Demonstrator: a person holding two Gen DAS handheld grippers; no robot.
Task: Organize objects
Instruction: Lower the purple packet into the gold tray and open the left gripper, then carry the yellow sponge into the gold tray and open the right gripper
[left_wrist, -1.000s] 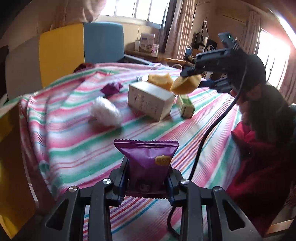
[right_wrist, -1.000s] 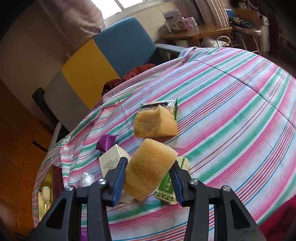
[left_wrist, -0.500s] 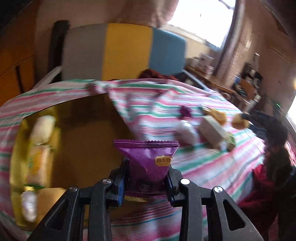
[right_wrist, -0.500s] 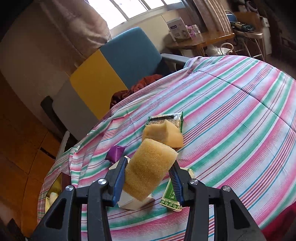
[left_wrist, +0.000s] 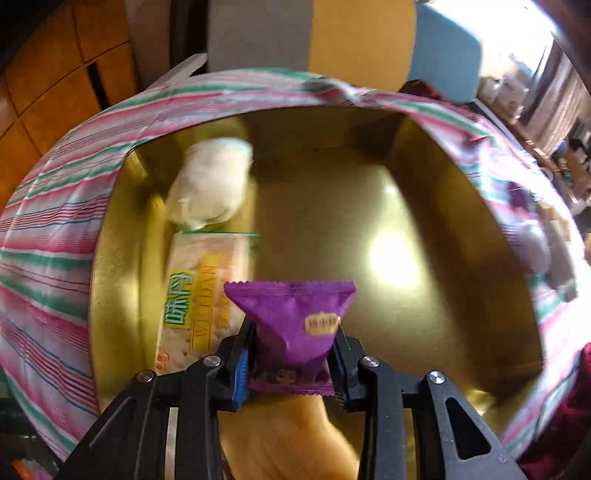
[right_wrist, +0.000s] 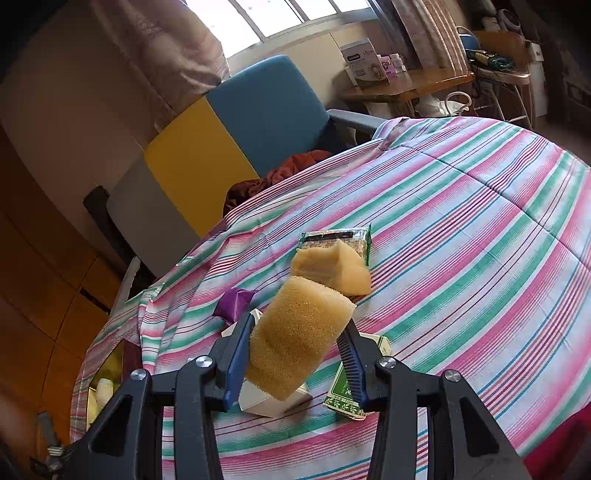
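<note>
We hold a purple packet (left_wrist: 295, 325) clenched in our left claw (left_wrist: 293, 363), poised over a gold tin (left_wrist: 424, 314) sunk in the striped cloth (left_wrist: 55, 229). Inside the tin, on its left side, lie a white bundle (left_wrist: 212, 184) at the far end and a cracker pack (left_wrist: 201, 291) nearer; a blurred yellow thing (left_wrist: 288, 435) sits below the claw.

Our right claw (right_wrist: 295, 354) grips a sponge (right_wrist: 301, 336) above the tabletop (right_wrist: 461, 240). Beyond it rests a second sponge (right_wrist: 332, 264) against a green-edged pack (right_wrist: 336, 236). A purple wrapper (right_wrist: 234, 301) lies to the left, a white box (right_wrist: 269, 400) below the held sponge, a green box (right_wrist: 343, 395) just to its right.
</note>
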